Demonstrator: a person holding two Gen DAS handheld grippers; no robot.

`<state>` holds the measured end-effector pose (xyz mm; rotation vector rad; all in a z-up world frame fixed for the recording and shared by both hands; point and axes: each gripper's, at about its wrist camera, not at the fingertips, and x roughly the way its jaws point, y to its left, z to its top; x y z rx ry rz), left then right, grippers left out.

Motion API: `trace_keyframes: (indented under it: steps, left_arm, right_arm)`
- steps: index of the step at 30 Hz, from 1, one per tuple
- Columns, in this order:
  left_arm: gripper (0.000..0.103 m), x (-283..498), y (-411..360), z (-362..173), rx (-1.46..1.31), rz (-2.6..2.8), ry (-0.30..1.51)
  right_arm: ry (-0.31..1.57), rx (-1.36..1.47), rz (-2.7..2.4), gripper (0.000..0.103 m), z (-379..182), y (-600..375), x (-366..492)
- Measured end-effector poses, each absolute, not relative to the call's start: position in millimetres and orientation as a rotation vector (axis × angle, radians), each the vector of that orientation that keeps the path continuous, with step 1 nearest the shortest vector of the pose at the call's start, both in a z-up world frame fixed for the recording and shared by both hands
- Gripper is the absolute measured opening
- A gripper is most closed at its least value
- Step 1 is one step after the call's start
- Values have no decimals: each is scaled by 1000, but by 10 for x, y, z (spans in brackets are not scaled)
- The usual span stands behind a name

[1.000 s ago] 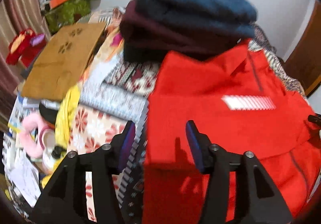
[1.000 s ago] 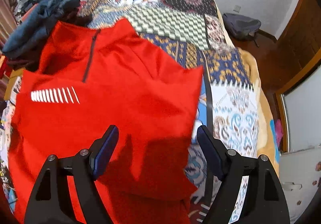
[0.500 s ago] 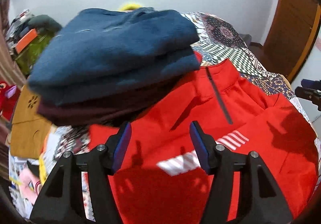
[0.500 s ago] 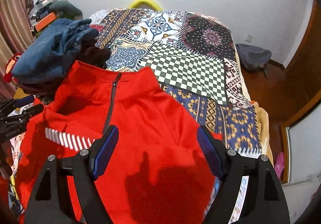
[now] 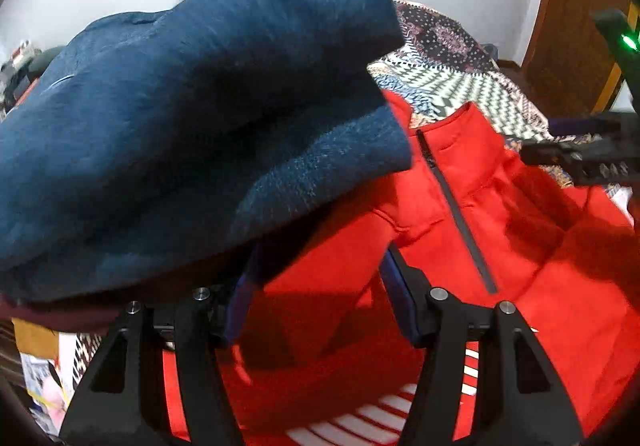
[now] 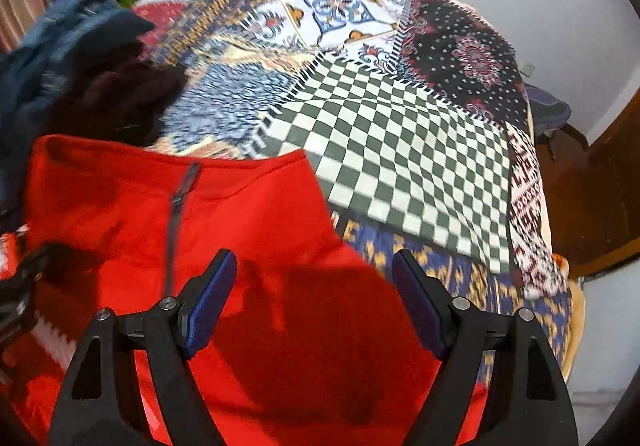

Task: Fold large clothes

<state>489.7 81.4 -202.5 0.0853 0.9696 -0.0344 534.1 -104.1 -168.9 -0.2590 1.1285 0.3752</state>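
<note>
A red zip-neck top (image 5: 500, 246) lies spread flat on the bed, collar away from me. My left gripper (image 5: 320, 286) hovers open over its left shoulder, right beside a stack of folded clothes, with nothing pinched between the pads. In the right wrist view the same red top (image 6: 260, 226) fills the lower left. My right gripper (image 6: 314, 298) hangs over its right shoulder, jaws wide but closing, with the fabric below them and not gripped. The right gripper (image 5: 580, 158) also shows at the left view's right edge, and the left gripper (image 6: 20, 286) at the right view's left edge.
A folded blue fleece (image 5: 180, 106) sits on a maroon garment (image 5: 60, 314), overhanging the top's left shoulder. A patchwork bedspread (image 6: 400, 150) covers the bed beyond the collar. A wooden door (image 5: 572, 26) and a dark bag (image 6: 548, 114) stand to the right.
Both grippers have travelled from the top's lower half up to its shoulders. The blue stack now fills the left view, and the collar has come close in the right view.
</note>
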Motion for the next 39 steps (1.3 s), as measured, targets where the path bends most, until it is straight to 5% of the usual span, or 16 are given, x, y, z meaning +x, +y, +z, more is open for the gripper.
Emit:
trace_keyframes:
  steps: [6,9,11,13,17,27,39]
  left_arm:
    - [52,4958,816,-2144,105,-33,946]
    - [26,4939,861,-2107,76,-30,923]
    - [20,4923,907,-2086,26,-49,924]
    - [13,4894,937,-2070,-13,-54,929]
    - [1,4772,976,-1985,-52,-88,942]
    - [0,4037,1004,-1507,-69,-144,902]
    - [1,3128,1239,-1668,-121,-121,1011]
  right_arm:
    - [1165,-174,392,73,-1966,-1006,5572]
    - [1195,-29,454,45,-1983,-1091,5572]
    - [1199,-57,474,23,-1939,-1053,5518]
    - [1215,-42,475,15,-1869,-1063,5450]
    - [1182,30,481,10,-1540,-1197,5154]
    - [1010,25,584,9,-714,-1410,3954]
    - [1081,-58,534,10,-1280,-1554,2956]
